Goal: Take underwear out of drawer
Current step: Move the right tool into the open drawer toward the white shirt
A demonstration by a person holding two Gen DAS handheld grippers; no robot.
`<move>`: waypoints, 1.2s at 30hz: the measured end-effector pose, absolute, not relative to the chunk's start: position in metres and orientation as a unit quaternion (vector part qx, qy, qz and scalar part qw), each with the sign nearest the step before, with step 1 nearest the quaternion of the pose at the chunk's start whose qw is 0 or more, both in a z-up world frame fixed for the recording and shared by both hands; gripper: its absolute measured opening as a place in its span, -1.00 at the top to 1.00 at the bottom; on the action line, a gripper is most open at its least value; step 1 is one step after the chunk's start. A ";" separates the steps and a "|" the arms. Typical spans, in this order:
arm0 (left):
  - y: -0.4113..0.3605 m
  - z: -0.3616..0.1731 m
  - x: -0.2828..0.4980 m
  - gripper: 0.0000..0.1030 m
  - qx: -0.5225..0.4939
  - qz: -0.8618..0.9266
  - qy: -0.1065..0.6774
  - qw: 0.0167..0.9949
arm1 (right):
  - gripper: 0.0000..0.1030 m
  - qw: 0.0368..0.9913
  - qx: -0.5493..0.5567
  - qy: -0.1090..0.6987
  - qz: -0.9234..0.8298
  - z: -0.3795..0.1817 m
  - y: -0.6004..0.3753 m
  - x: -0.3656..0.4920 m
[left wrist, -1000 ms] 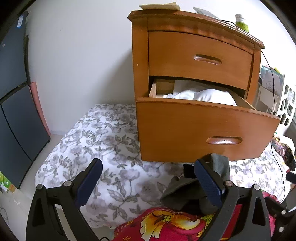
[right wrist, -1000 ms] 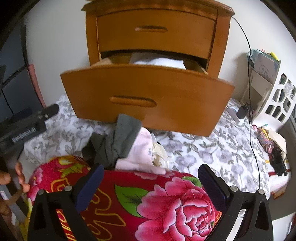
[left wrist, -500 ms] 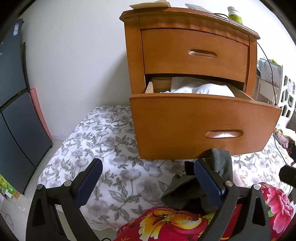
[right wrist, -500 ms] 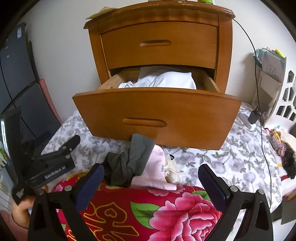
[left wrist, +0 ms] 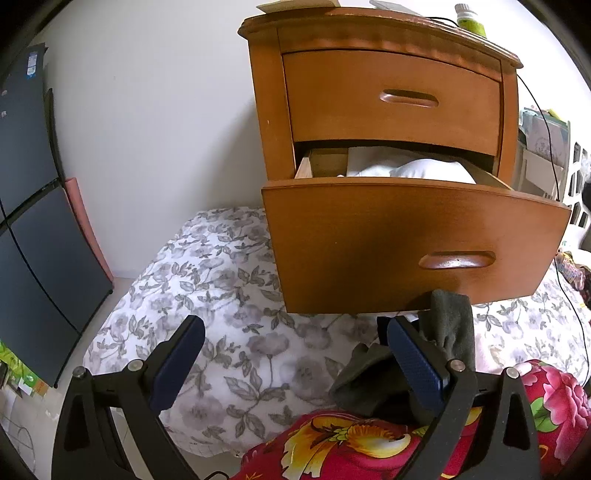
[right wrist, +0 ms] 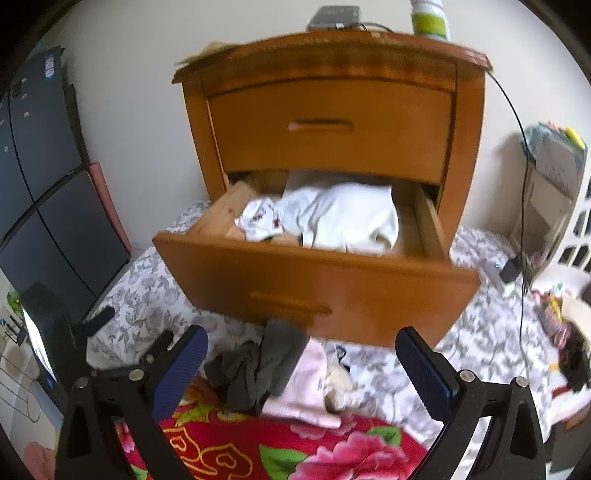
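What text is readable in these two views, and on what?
No text is legible.
Too small: blue sticker on the dark cabinet.
Blurred: label of the green bottle on the nightstand.
Blurred: red print on the white garment in the open drawer.

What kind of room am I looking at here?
Most likely a bedroom. A wooden nightstand stands against the wall with its lower drawer pulled open and white clothes inside. In front lies a floral bedspread with a few loose garments on it.
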State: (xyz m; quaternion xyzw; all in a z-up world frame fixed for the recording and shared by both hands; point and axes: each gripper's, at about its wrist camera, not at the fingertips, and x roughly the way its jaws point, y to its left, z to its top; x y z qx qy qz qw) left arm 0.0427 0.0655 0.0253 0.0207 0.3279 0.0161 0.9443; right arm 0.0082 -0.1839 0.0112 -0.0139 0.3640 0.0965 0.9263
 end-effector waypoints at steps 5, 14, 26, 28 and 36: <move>0.065 0.023 0.044 -0.93 0.023 0.014 0.335 0.942 | -1.00 0.926 -0.026 0.361 0.106 0.036 -0.181 0.025; 0.064 0.017 0.048 -0.93 0.023 0.014 0.346 0.938 | -1.00 0.928 -0.026 0.356 0.108 0.076 -0.181 0.062; 0.066 0.011 0.052 -0.93 0.020 0.011 0.361 0.932 | -0.93 0.915 -0.017 0.393 0.094 0.092 -0.174 0.136; 0.067 0.010 0.053 -0.93 0.019 0.010 0.364 0.931 | -0.91 0.913 -0.021 0.397 0.093 0.092 -0.171 0.146; 0.068 0.007 0.056 -0.93 0.017 0.006 0.373 0.927 | -0.86 0.894 -0.019 0.440 0.079 0.070 -0.164 0.187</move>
